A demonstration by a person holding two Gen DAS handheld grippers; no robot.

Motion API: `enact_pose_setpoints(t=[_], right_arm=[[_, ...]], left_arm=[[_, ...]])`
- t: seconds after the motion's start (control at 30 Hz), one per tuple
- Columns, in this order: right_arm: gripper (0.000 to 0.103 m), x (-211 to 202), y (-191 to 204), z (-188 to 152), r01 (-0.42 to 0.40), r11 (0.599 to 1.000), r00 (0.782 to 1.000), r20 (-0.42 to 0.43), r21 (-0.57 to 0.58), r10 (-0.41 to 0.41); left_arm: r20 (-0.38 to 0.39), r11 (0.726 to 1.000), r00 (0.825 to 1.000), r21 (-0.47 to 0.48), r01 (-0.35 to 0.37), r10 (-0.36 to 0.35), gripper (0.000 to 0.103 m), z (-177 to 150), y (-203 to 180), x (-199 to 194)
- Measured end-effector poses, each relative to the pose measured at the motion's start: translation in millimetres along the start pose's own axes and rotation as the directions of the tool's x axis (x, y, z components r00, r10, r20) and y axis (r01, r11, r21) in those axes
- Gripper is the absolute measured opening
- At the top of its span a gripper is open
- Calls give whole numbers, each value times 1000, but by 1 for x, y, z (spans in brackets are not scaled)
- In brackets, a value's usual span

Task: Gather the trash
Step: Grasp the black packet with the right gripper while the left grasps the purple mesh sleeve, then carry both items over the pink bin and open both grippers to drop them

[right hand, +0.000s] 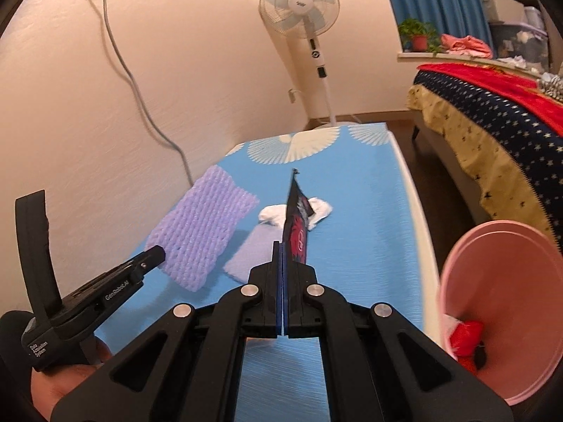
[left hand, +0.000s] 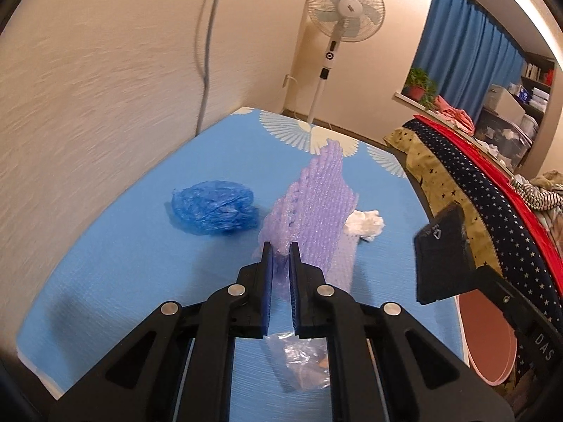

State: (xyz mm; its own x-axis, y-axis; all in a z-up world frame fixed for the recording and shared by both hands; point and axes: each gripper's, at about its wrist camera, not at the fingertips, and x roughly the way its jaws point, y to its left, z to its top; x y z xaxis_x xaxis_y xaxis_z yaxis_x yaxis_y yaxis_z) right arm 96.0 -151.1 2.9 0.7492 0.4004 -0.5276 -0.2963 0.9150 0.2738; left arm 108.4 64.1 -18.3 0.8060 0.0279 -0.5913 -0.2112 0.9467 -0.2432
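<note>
My left gripper (left hand: 280, 249) is shut on a purple foam net sleeve (left hand: 316, 204), lifted above the blue mat (left hand: 123, 263). The right wrist view shows that sleeve (right hand: 200, 228) hanging from the left gripper (right hand: 159, 252), with a second purple foam piece (right hand: 250, 253) lying flat on the mat. My right gripper (right hand: 283, 246) is shut on a black and red snack wrapper (right hand: 297, 225), held upright. A crumpled blue plastic bag (left hand: 214, 207), a white tissue wad (left hand: 366, 225) and a clear plastic wrapper (left hand: 299, 358) lie on the mat.
A pink bin (right hand: 503, 302) with red trash (right hand: 464, 334) inside stands off the mat's right edge. A bed (right hand: 492, 133) with starred covers runs along the right. A standing fan (right hand: 302, 7) is at the far end, and a cable (right hand: 140, 98) hangs down the left wall.
</note>
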Motion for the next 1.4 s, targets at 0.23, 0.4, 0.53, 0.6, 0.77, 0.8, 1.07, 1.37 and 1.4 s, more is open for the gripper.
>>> enact_pose_setpoints(t=[0.23,0.4,0.53,0.6,0.77,0.8,1.07,1.37,1.4], right_arm=[[0,-17,-17,2,72,997,997,15,9,-72],[0,-29,-26,3,111,994,993,28,15,-111],[0,-41,-32,6,144,989,989,43,21,-145],[0,-47,-36,8,157,987,986,55,28,-158],[0,-60,-49,12,193,980,978,74,53,-197],[0,-62,-52,12,202,978,976,76,58,-206],[0,-74,-70,15,249,964,963,85,91,-257],[0,-82,-82,17,287,952,951,87,105,-296],[0,-83,-83,17,291,951,950,88,105,-300]], left_arm=[[2,999,1000,24,29,-29,9,-4,-10,-4],[5,997,998,52,54,-55,9,-7,-21,-9],[3,994,997,79,81,-82,9,-11,-34,-9],[2,991,996,95,89,-90,9,-13,-41,-10],[0,987,994,114,110,-111,9,-16,-50,-11],[0,987,994,115,113,-113,9,-16,-51,-11],[0,980,990,142,142,-143,9,-21,-67,-12],[-5,972,984,157,175,-176,9,-20,-80,-10],[-6,971,983,159,180,-181,9,-21,-83,-10]])
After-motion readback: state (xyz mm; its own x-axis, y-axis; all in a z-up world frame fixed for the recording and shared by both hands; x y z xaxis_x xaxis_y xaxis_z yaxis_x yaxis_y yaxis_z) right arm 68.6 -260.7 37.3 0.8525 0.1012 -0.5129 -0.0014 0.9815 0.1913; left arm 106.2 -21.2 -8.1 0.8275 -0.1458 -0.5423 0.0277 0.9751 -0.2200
